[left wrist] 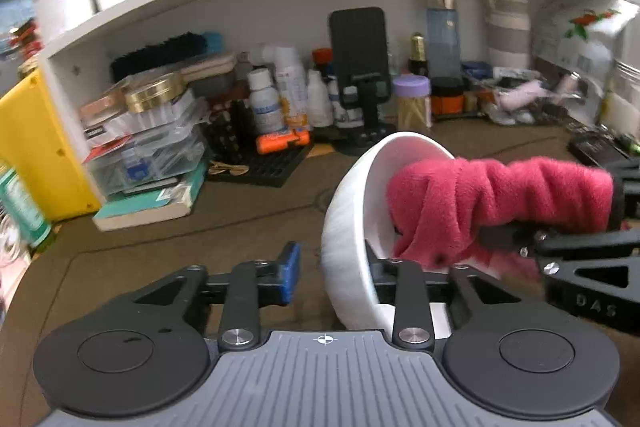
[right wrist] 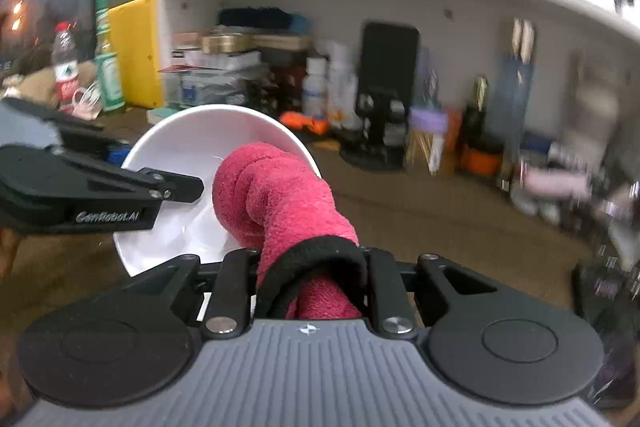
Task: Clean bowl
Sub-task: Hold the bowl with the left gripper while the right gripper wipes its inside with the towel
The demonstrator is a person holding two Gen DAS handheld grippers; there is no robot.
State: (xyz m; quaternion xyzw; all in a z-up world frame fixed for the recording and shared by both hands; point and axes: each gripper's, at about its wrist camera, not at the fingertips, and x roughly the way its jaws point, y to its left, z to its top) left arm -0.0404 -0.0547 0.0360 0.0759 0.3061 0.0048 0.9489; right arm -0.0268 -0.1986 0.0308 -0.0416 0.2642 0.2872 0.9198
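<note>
Inside the tipped bowl, cloth end-on to the wall

Plainly, the relation that matters is between the rolled red cloth (right wrist: 280, 195) and the open mouth of the white bowl (right wrist: 192, 143). The bowl is lifted off the brown table (left wrist: 160, 227) and tipped on its side, mouth turned toward the right gripper (right wrist: 310, 267). The left gripper (left wrist: 336, 271) clamps the bowl's rim: one finger lies inside the wall, the blue-padded one (left wrist: 291, 267) outside, though from the left wrist view that pad looks slightly apart from the wall, so the firmness of the hold cannot be judged.

The right gripper's fingers are closed on the cloth, which sticks out forward along them as a thick roll. Its long axis points straight into the bowl, and its blunt free end sits within the cavity, at or very near the inner wall. Wiping, by this reading, is in hand; any further stroke would depend on keeping that end pressed against the wall while the rim stays pinned.
</note>
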